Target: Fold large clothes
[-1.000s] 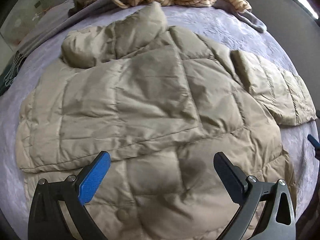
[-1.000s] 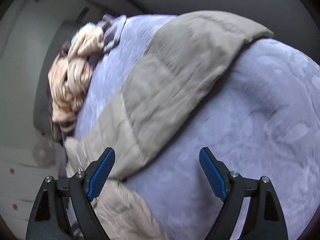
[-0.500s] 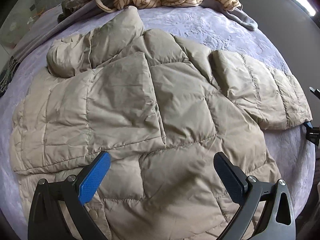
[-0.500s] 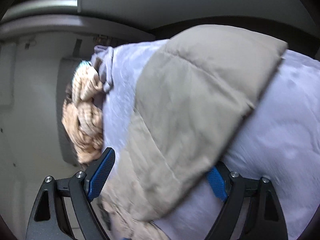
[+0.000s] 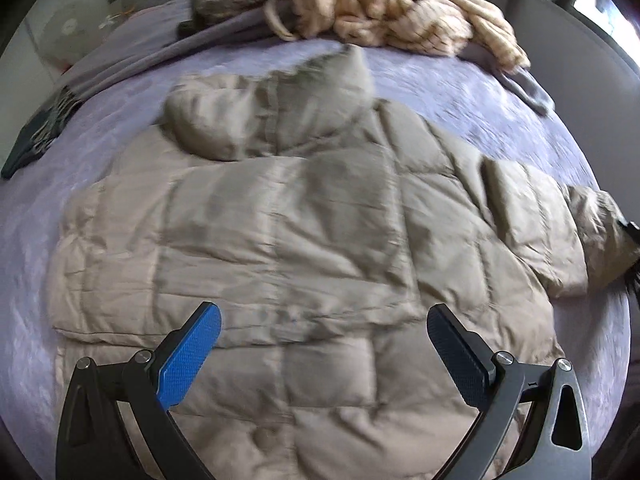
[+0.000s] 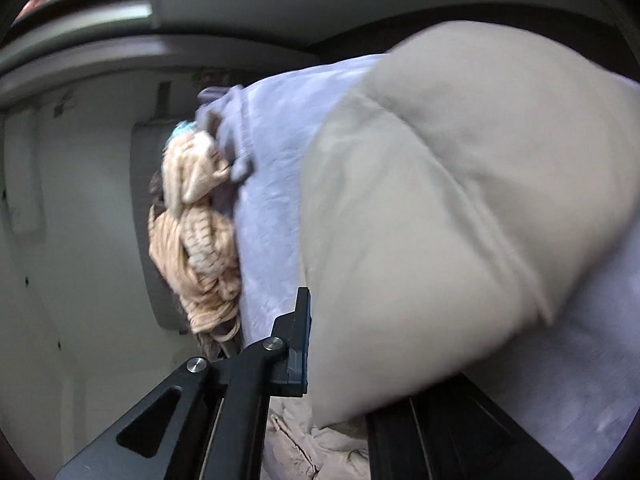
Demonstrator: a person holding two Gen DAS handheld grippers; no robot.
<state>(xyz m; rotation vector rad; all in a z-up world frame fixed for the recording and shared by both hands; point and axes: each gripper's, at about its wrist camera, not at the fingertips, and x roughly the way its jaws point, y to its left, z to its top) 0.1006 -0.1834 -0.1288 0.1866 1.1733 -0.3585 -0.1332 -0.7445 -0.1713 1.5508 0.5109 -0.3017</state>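
A large beige quilted puffer jacket (image 5: 312, 240) lies spread on the lilac bed cover (image 5: 460, 92), its left sleeve folded across the body and its right sleeve (image 5: 560, 240) stretched out to the right. My left gripper (image 5: 324, 348) hovers open and empty above the jacket's lower part. My right gripper (image 6: 340, 360) is shut on the end of the right sleeve (image 6: 460, 220), which fills most of the right wrist view and hides the right finger. The right gripper's tip shows at the far right edge of the left wrist view (image 5: 634, 228).
A heap of tan striped knitwear (image 5: 400, 12) and a grey garment (image 5: 180, 52) lie at the far end of the bed; the knitwear also shows in the right wrist view (image 6: 196, 240). A dark patterned cloth (image 5: 36, 136) lies at the left edge. A pale wall (image 6: 72, 240) stands beyond the bed.
My right gripper closed on the end of the right sleeve, which now fills its view. My left gripper stayed open while its view drew back so more of the bed's far end shows.
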